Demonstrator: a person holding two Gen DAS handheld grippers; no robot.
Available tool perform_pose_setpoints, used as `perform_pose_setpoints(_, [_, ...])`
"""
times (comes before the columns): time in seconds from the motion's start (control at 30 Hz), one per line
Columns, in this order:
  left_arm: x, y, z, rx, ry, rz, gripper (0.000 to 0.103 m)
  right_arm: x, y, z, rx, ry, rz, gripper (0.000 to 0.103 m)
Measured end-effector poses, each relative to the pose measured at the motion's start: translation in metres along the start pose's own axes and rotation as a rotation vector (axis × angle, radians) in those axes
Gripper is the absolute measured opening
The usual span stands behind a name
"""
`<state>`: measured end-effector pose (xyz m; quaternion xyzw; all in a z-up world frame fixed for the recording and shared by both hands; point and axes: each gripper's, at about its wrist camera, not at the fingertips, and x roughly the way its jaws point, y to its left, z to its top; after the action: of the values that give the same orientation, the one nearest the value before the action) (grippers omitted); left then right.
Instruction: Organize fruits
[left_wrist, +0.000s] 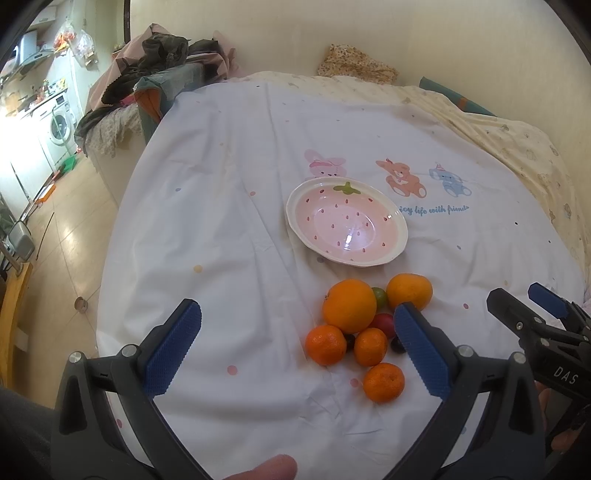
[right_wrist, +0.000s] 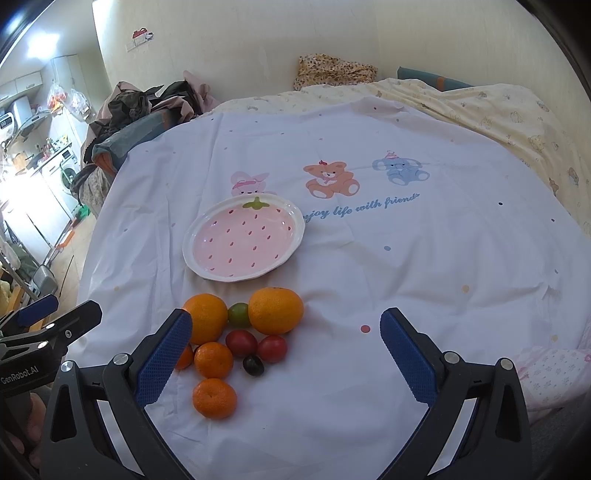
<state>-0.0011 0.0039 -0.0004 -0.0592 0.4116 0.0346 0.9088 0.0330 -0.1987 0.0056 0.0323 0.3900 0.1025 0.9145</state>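
Observation:
A pink strawberry-patterned plate (left_wrist: 397, 225) (right_wrist: 192, 242) lies empty on the white printed cloth. In front of it is a cluster of fruit: two large oranges (left_wrist: 349, 305) (right_wrist: 275, 311), three small mandarins (left_wrist: 383, 382) (right_wrist: 214, 398), two red cherry tomatoes (right_wrist: 241, 342), one green tomato (right_wrist: 238, 314) and a dark grape (right_wrist: 253, 365). My left gripper (left_wrist: 297, 341) is open and empty above the cloth, left of the fruit. My right gripper (right_wrist: 286, 350) is open and empty, hovering over the near side of the fruit. Each gripper also shows at the edge of the other view.
The white cloth (right_wrist: 406, 258) covers a bed with a yellow quilt (right_wrist: 498, 110) at the back right. A pile of clothes (left_wrist: 159, 62) sits at the back left. The bed's left edge drops to a tiled floor (left_wrist: 66, 229) with a washing machine (left_wrist: 55, 125).

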Motion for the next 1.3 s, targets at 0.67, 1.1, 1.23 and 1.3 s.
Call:
perform_pose_setpoints(0.67, [0.001,-0.001,-0.005,-0.004,0.006,0.003,0.103,0.001,-0.002,0.001,0.002,0.002,-0.001,0.103])
perform_pose_setpoints(1.1, [0.008,0.0,-0.007,-0.004,0.01,0.005,0.103,0.0,-0.002,0.002,0.001,0.002,-0.003,0.103])
perform_pose_setpoints(1.23, [0.008,0.001,-0.009,-0.008,-0.006,0.014,0.103,0.0,-0.002,0.002,-0.001,0.002,-0.003,0.103])
perform_pose_setpoints(1.3, [0.001,0.004,-0.001,-0.011,-0.003,0.014,0.103,0.0,-0.002,0.002,0.0,0.003,-0.002,0.103])
